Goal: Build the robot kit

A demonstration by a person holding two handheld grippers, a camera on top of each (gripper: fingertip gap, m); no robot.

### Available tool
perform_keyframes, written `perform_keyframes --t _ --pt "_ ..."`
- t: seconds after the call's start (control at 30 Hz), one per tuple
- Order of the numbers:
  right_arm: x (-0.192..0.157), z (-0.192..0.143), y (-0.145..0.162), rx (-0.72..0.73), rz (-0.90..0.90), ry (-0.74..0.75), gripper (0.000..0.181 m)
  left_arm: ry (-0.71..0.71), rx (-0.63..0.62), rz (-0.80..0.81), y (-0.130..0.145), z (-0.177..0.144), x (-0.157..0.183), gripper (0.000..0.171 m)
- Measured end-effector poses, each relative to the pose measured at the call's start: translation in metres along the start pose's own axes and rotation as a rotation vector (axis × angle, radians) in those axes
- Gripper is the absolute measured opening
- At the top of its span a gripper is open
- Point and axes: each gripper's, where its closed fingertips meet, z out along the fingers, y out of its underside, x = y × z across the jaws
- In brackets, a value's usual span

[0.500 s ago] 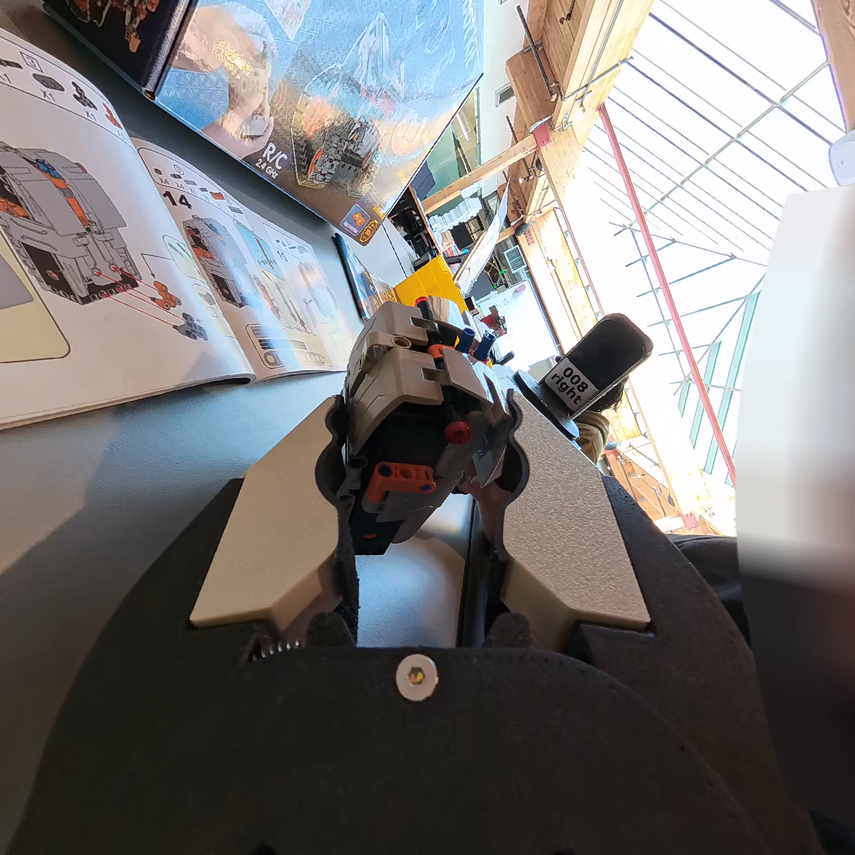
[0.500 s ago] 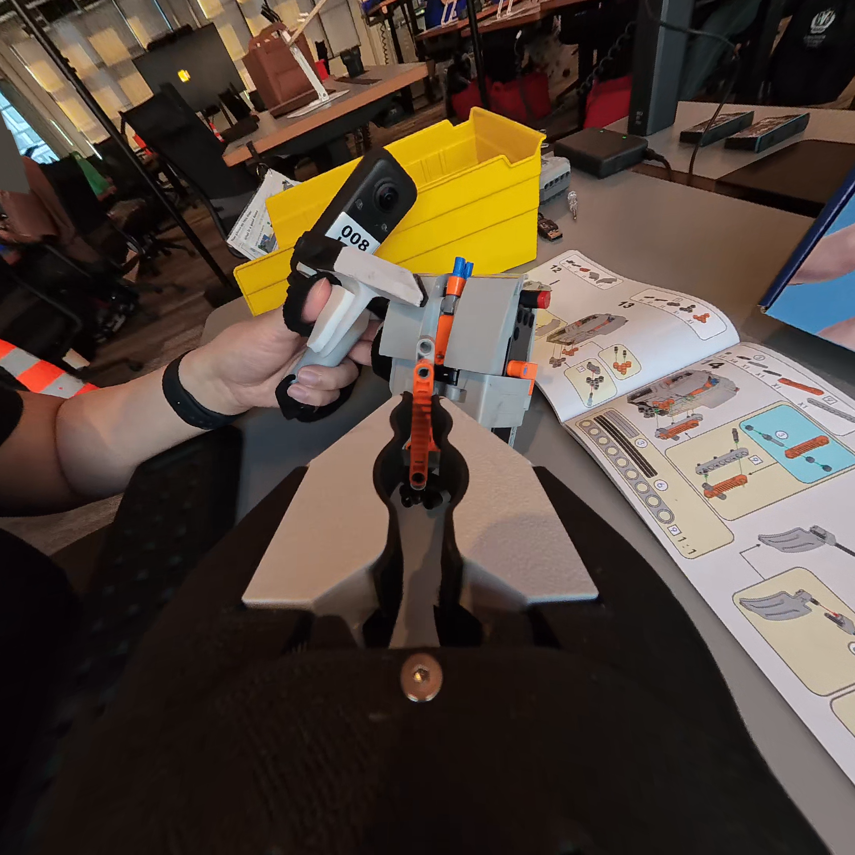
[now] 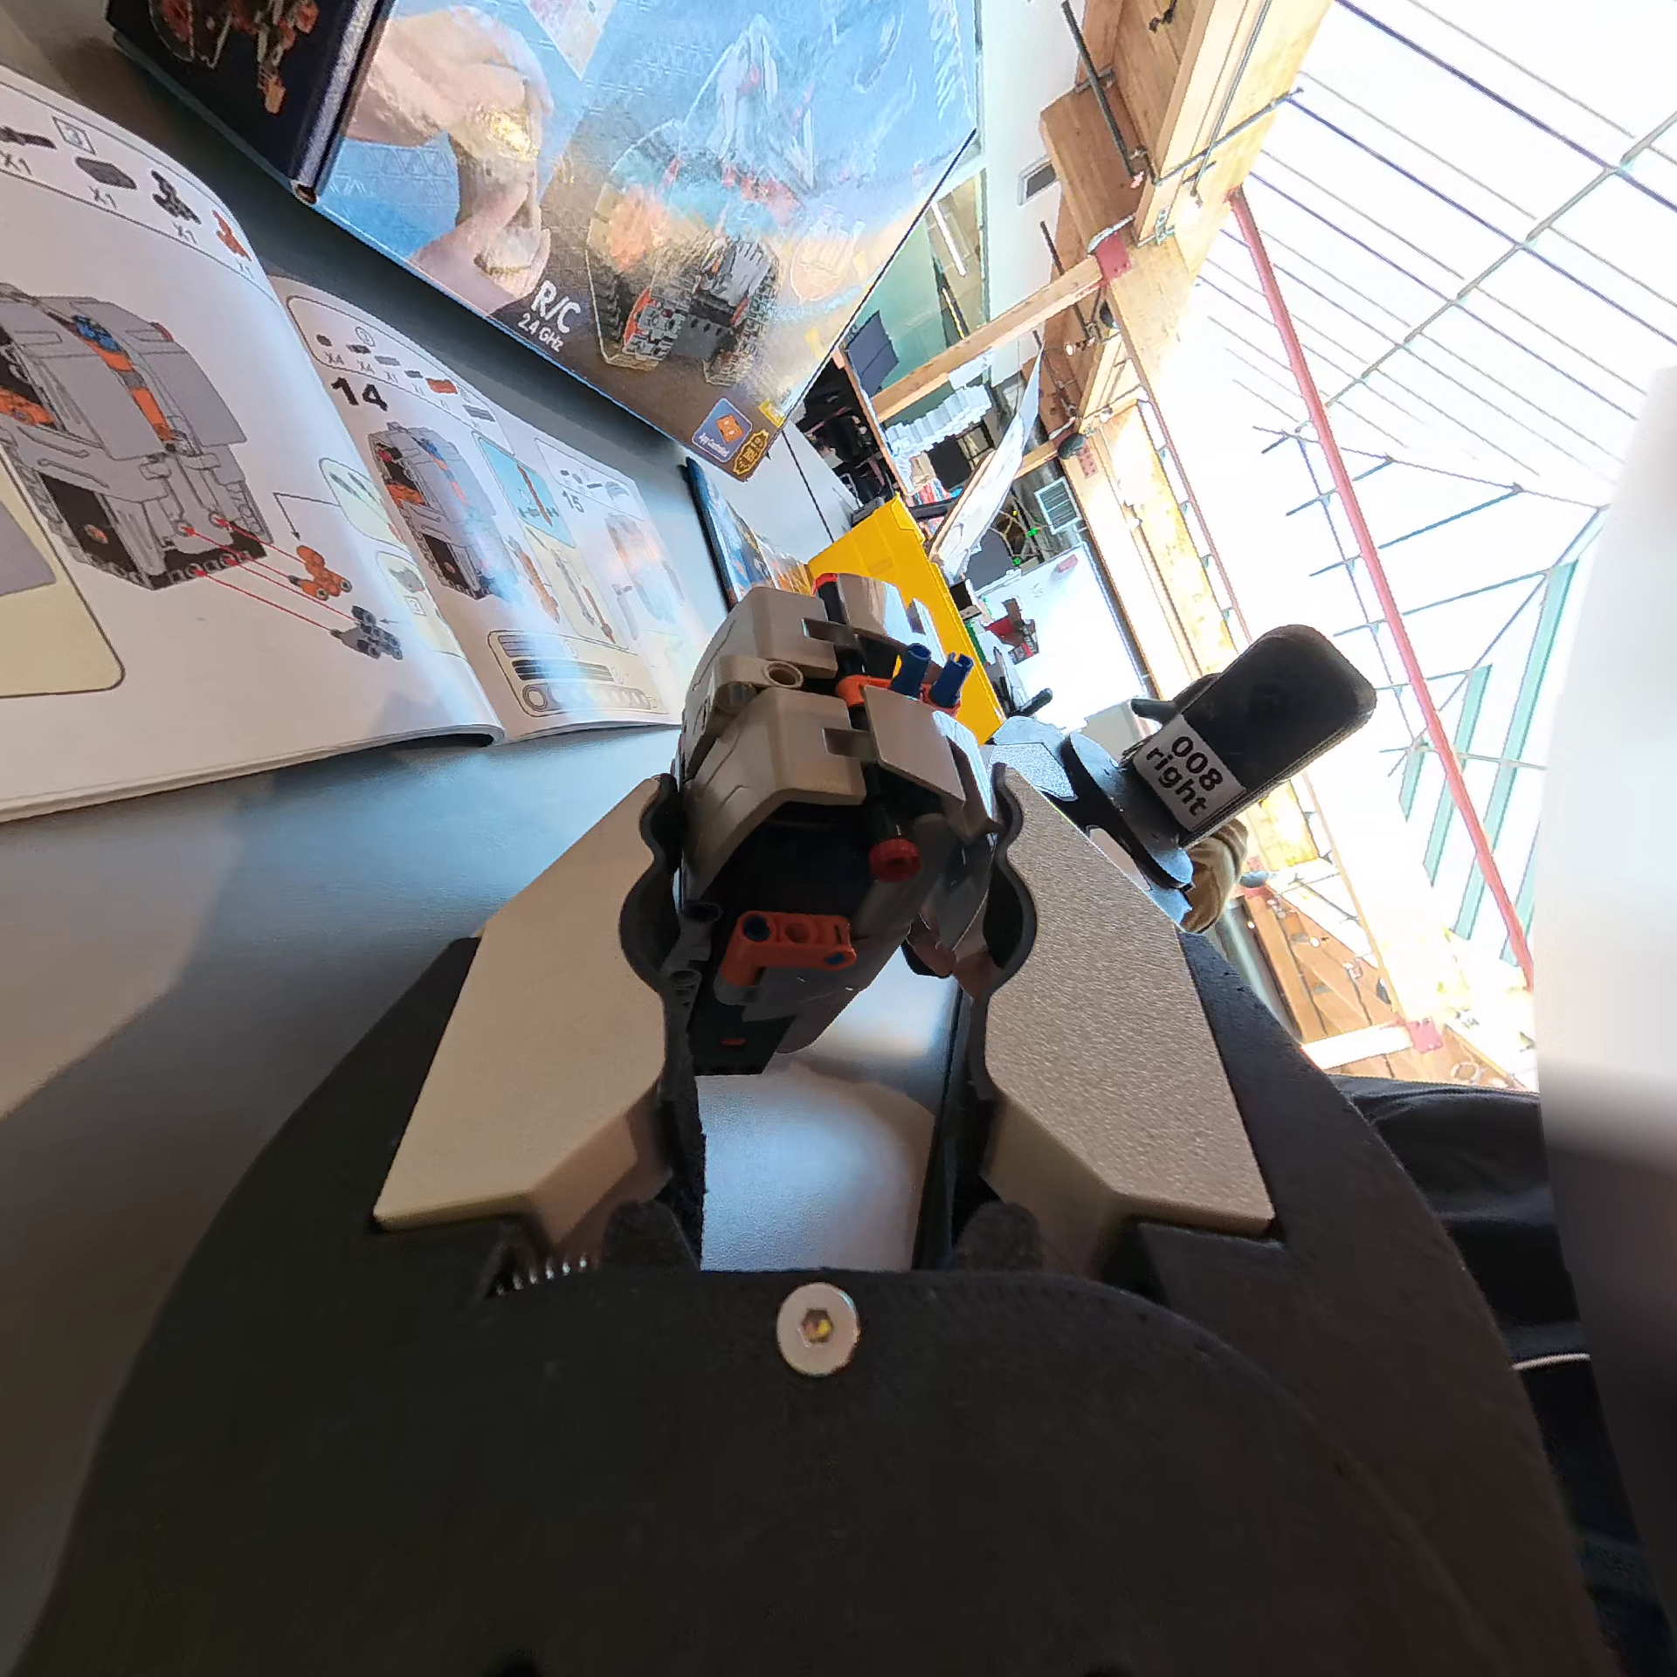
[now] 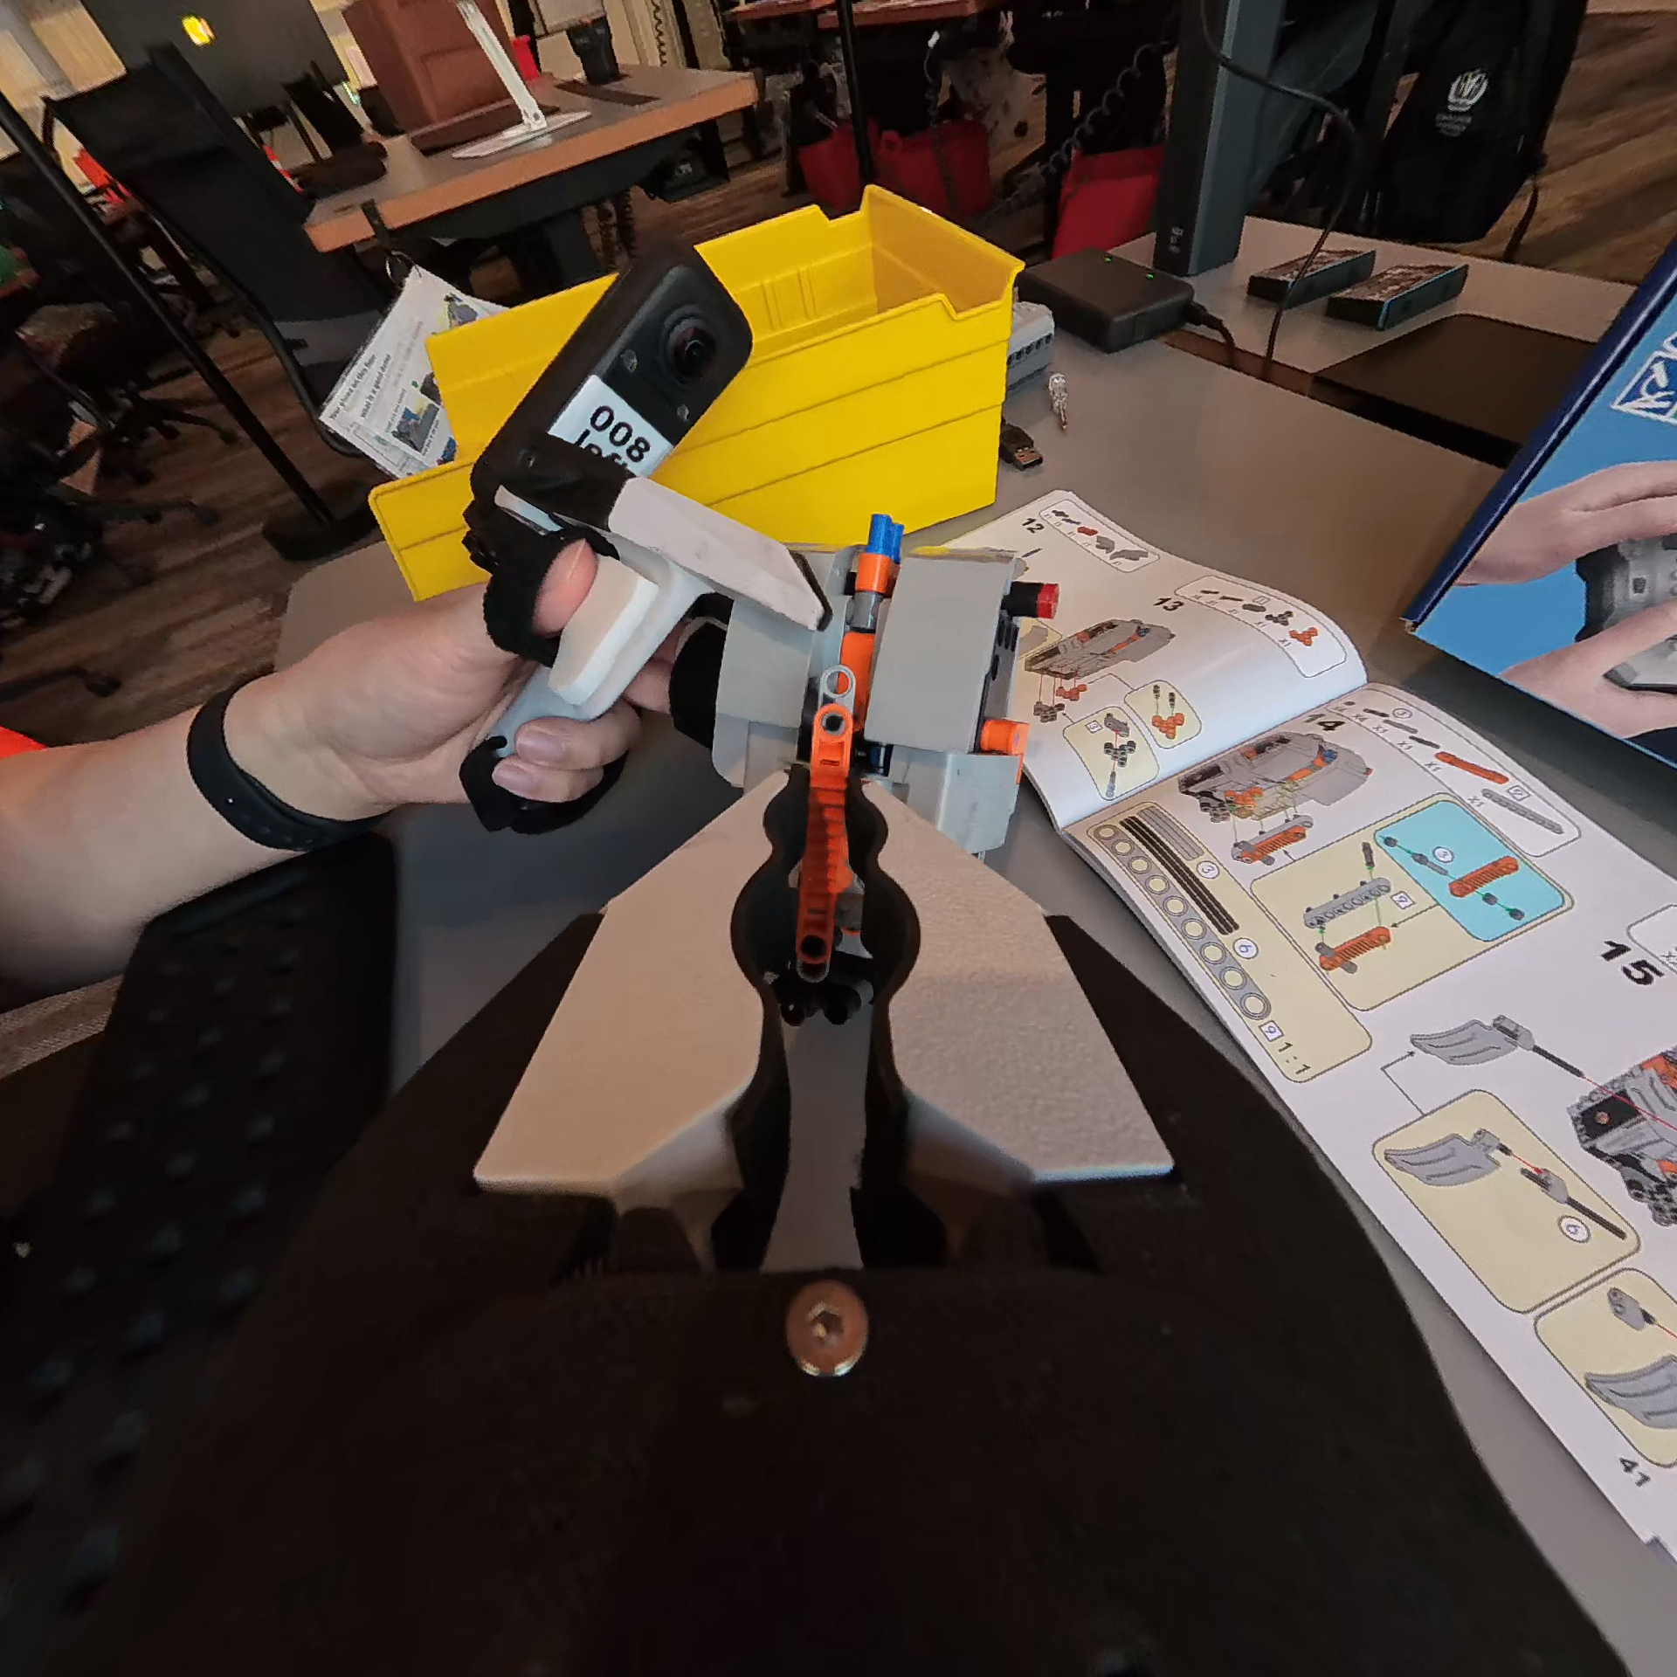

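My left gripper is shut on a grey brick-built model with orange, blue and red pins, held above the grey table. In the right wrist view the same model is clamped by the left gripper, which a hand holds. My right gripper is shut on an orange beam. The beam's far end touches the near side of the model, next to a small grey link. The right gripper's camera mount shows just beyond the model in the left wrist view.
An open instruction booklet lies on the table at the right, also in the left wrist view. A blue product box stands behind it. A yellow bin sits behind the model. A black adapter and small loose items lie farther back. My two grippers' fingertips are within a few centimetres of each other.
The orange beam in my right gripper has moved slightly closer against the model. The left gripper and model have barely moved.
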Motion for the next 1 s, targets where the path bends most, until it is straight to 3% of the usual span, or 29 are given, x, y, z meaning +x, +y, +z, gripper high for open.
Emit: perform_keyframes --t 0.7,1.0 --pt "0.010 0.001 -0.002 -0.077 -0.092 0.230 0.005 -0.048 0.023 -0.041 0.002 0.004 -0.008 0.065" --pt "0.013 0.003 -0.001 -0.166 -0.111 0.200 0.006 -0.023 0.025 -0.113 0.005 0.007 -0.013 0.064"
